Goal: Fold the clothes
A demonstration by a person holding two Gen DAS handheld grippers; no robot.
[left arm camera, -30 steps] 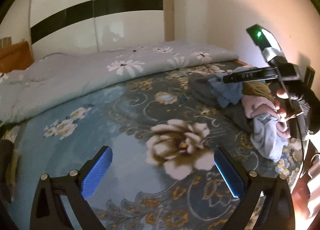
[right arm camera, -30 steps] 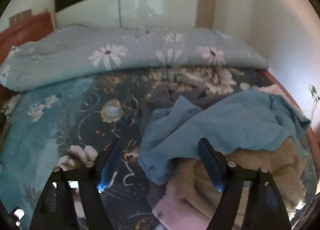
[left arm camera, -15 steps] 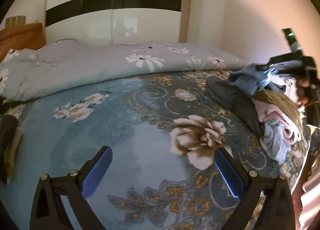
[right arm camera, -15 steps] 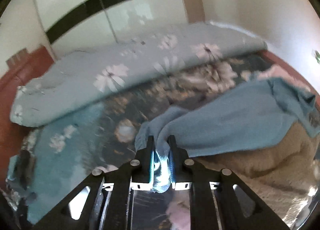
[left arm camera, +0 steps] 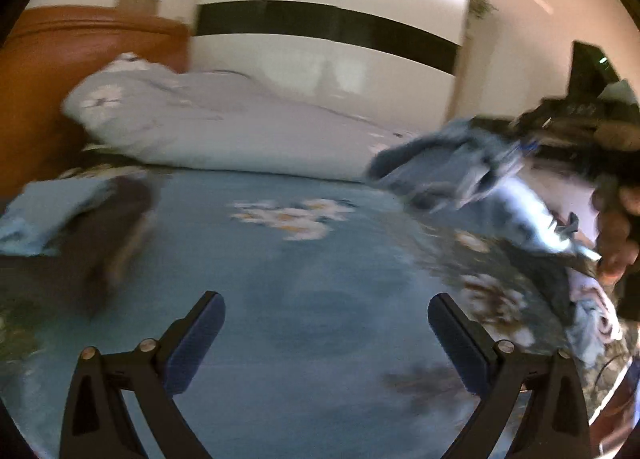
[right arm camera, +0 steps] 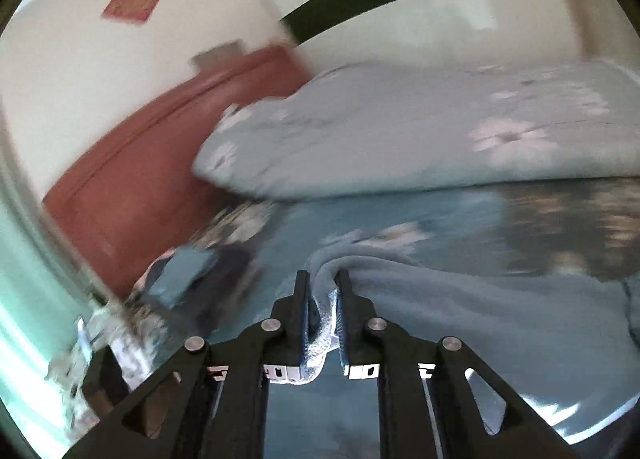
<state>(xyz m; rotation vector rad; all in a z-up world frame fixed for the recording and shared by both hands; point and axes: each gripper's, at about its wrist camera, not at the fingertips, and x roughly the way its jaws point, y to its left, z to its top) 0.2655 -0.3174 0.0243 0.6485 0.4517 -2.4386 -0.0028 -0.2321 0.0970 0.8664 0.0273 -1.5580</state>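
Bedroom, a flowered bed as the folding surface, one blue garment being carried over it.

Left wrist view: white wardrobe and wooden headboard stand behind the bedspread, with a rolled quilt along its far side; the left gripper hangs with jaws wide and nothing between them, likely free to take a second corner, while the blue garment dangles at right from the right gripper above other clothes, probably the unfolded pile. Right wrist view: jaws clamped on a bunched edge of that garment, whose body trails off to the right, apparently being drawn toward open bedspread for spreading; folded pieces lie near the headboard.
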